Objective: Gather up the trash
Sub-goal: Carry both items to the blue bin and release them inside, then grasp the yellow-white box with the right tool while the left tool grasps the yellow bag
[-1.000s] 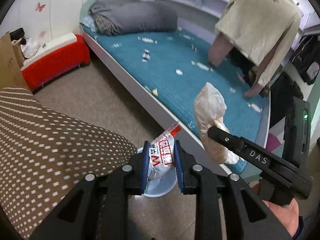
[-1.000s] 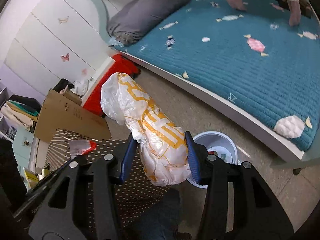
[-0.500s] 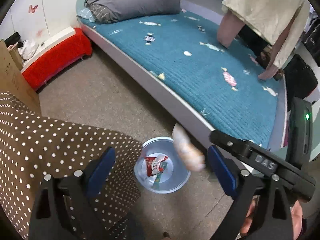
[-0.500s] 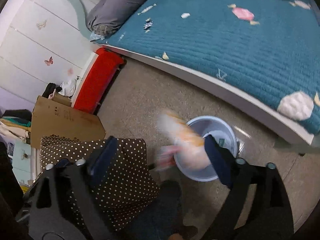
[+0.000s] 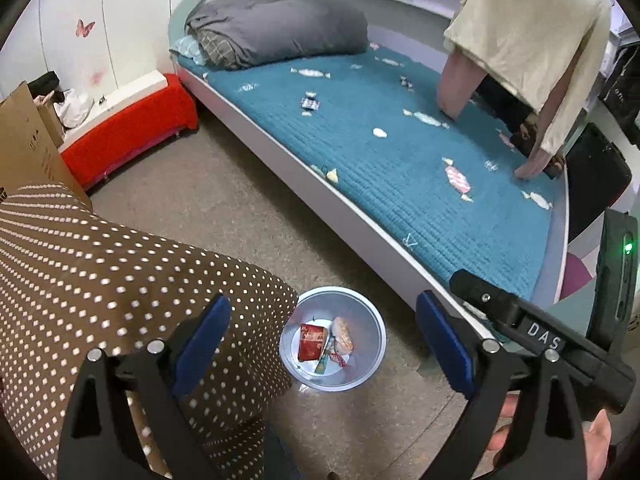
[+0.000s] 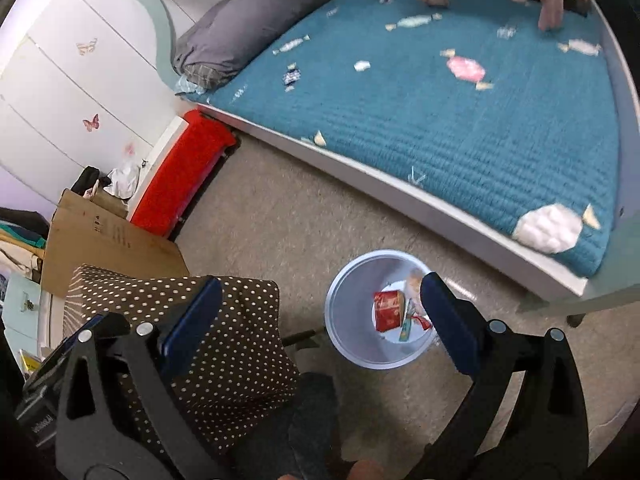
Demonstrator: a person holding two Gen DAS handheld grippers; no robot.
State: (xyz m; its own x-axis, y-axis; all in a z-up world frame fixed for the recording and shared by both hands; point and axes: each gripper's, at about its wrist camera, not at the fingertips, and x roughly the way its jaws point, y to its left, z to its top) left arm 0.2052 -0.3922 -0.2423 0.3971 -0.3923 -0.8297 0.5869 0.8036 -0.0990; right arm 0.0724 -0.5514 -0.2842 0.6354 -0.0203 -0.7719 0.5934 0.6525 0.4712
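A pale blue waste bin (image 5: pixel 372 344) (image 6: pixel 344 320) stands on the floor by the bed. Inside lie a red snack wrapper (image 5: pixel 312 342) (image 6: pixel 387 309) and an orange-and-white bag (image 5: pixel 344 334), half hidden behind my right finger in the right wrist view. My left gripper (image 5: pixel 320 340) is open and empty above the bin. My right gripper (image 6: pixel 320 316) is open and empty above the bin too; its body shows at the right of the left wrist view (image 5: pixel 540 340). A small dark wrapper (image 5: pixel 310 102) (image 6: pixel 291 76) lies on the bed.
A bed with a teal candy-print cover (image 5: pixel 400 160) (image 6: pixel 440 92) and a grey rolled duvet (image 5: pixel 280 28). A person (image 5: pixel 528 32) leans on its far side. A polka-dot covered object (image 5: pixel 120 280) (image 6: pixel 224 336), a cardboard box (image 6: pixel 104 244) and a red bench (image 5: pixel 128 132) stand left.
Both grippers opened. The red wrapper dropped from the left and the orange-and-white bag from the right; both now lie in the bin.
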